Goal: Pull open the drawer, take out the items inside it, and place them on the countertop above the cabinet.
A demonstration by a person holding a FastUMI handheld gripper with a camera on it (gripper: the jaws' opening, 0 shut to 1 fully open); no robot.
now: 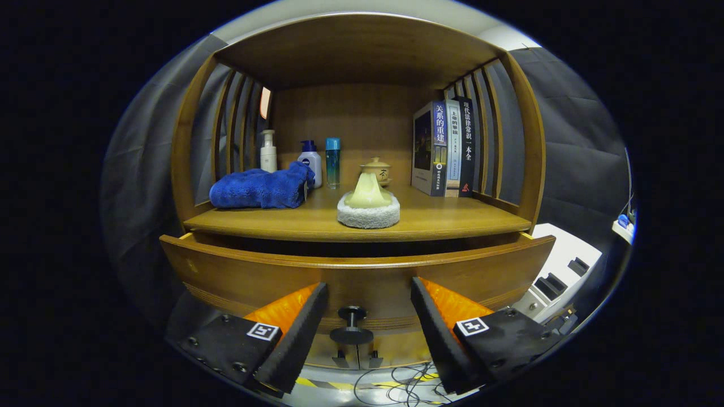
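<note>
While the cabinet (362,51) dominated everything, the drawer (237,271) under the countertop (452,217) was already pulled partway out, its front panel just ahead of the fingers; its inside was hidden, so I couldn't tell what it held. On the countertop, biggest first: books (444,148) at 2 o'clock from centre, a blue towel (260,189) at 9 o'clock, a pale cone-shaped item on a round fluffy pad (368,210) dead centre, three bottles (310,161) at 10 o'clock behind the towel, and a small lidded cup (376,169) behind the cone. The drawer knob (352,326) sat at 6 o'clock, between the fingers but touched by neither. The gripper (367,328) was spread wide, holding nothing. Judgement: the pull looked unfinished or just released. To do the step well, either close squarely on the knob stem and pull straight back, level, or lift over the front panel before reaching in. Pose: gripper held low and level, pointing straight at the drawer front, knob centred in the gap.
</note>
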